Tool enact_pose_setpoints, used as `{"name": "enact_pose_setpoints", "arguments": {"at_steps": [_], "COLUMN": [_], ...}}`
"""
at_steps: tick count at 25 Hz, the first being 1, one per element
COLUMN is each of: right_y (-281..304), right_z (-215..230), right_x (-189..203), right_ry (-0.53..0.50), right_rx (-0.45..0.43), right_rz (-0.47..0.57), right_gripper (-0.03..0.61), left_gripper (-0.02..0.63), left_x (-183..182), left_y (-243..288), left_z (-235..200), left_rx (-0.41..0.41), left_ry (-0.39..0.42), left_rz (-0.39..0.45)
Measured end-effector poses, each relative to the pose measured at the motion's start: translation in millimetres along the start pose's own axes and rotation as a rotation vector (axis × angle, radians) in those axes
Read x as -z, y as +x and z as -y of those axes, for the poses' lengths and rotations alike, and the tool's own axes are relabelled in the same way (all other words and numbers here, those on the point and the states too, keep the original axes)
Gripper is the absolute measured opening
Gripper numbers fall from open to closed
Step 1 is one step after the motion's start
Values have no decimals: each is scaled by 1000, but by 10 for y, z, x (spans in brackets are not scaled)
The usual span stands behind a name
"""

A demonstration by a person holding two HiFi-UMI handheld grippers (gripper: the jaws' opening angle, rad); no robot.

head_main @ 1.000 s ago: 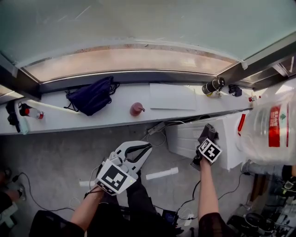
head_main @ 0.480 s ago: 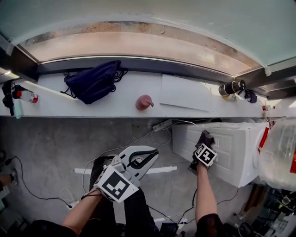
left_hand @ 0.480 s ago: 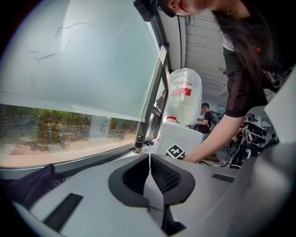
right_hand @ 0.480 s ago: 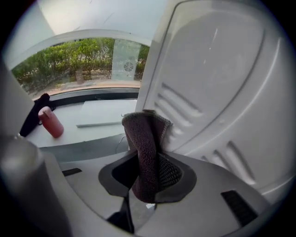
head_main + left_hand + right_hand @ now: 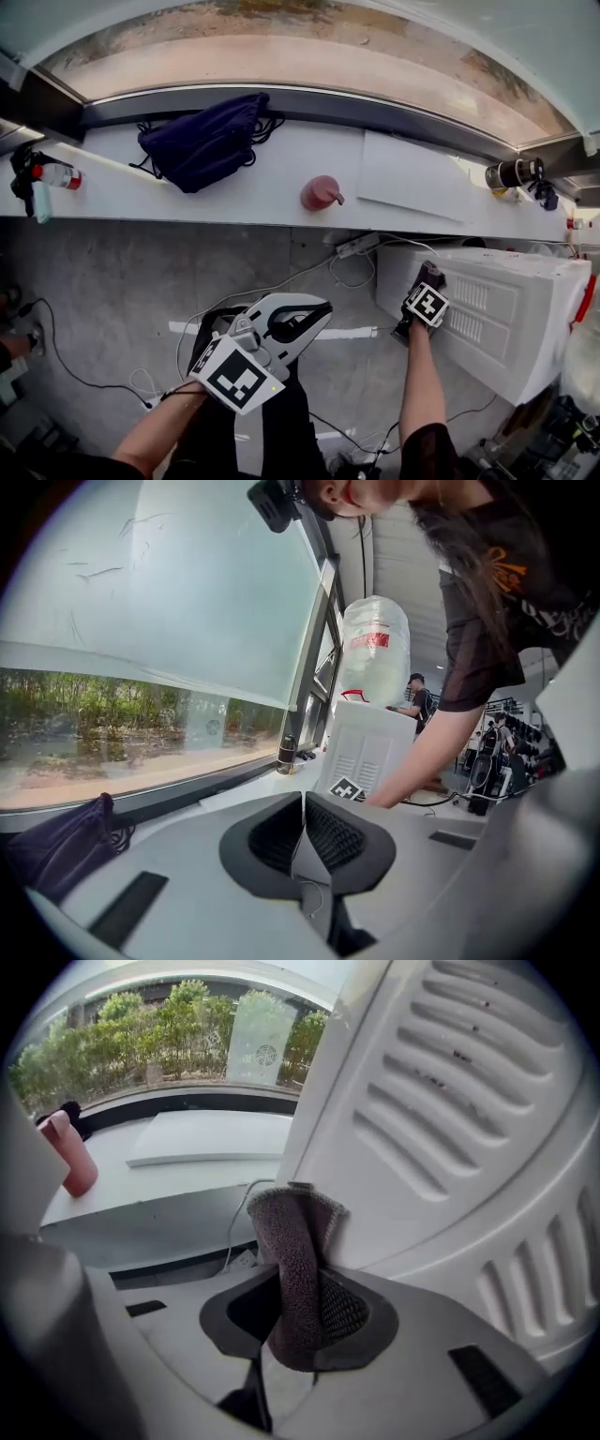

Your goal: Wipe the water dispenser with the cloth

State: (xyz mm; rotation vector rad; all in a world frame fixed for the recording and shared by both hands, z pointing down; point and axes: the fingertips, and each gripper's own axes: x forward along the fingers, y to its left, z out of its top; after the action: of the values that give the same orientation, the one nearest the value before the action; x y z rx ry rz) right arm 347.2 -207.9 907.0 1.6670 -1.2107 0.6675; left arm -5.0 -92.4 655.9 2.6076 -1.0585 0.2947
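Observation:
The white water dispenser (image 5: pixel 511 309) stands at the right of the head view, its vented panel (image 5: pixel 450 1119) filling the right gripper view. My right gripper (image 5: pixel 429 277) is shut on a dark grey-brown cloth (image 5: pixel 292 1260), whose folded top presses against the panel near the dispenser's left edge. My left gripper (image 5: pixel 317 315) hangs over the floor in front of me, away from the dispenser, its pads (image 5: pixel 323 832) closed together with nothing between them. In the left gripper view the dispenser (image 5: pixel 366 747) carries a large clear water bottle (image 5: pixel 375 653).
A white ledge (image 5: pixel 141 202) under the window holds a dark blue bag (image 5: pixel 206 141), a pink bottle (image 5: pixel 322 192), a white sheet (image 5: pixel 412 173) and a black cylinder (image 5: pixel 511 173). A power strip (image 5: pixel 356 246) and cables (image 5: pixel 234 300) lie on the grey floor.
The head view has swung, so the big bottle has left it. My right gripper still holds the cloth on the vented panel, now nearer its left edge. The left gripper stays shut in front of me.

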Motion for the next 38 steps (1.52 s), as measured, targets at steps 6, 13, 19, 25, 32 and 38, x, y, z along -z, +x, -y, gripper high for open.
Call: {"name": "enact_pose_setpoints", "arguments": {"at_steps": [6, 13, 19, 25, 32, 38], "right_y": [59, -930, -1868, -2845, -3623, -3570], "right_z": [-60, -134, 150, 726, 1326, 1655], "right_x": [26, -254, -458, -753, -962, -928], "right_ry": [-18, -40, 14, 27, 41, 42], "right_rx": [4, -197, -292, -265, -178, -85], "right_rz": [-41, 85, 182, 261, 357, 370], "right_gripper": [104, 104, 104, 104, 104, 104], "left_gripper": [20, 20, 20, 20, 20, 20], "left_x": [-1, -394, -783, -1137, -1372, -1384], "left_y": [0, 60, 84, 113, 125, 174], "left_z": [-193, 46, 359, 604, 679, 739], "left_rx": [-18, 58, 154, 236, 262, 276], "left_ry": [22, 48, 93, 125, 118, 105], "left_rz": [-11, -18, -24, -7, 15, 21]}}
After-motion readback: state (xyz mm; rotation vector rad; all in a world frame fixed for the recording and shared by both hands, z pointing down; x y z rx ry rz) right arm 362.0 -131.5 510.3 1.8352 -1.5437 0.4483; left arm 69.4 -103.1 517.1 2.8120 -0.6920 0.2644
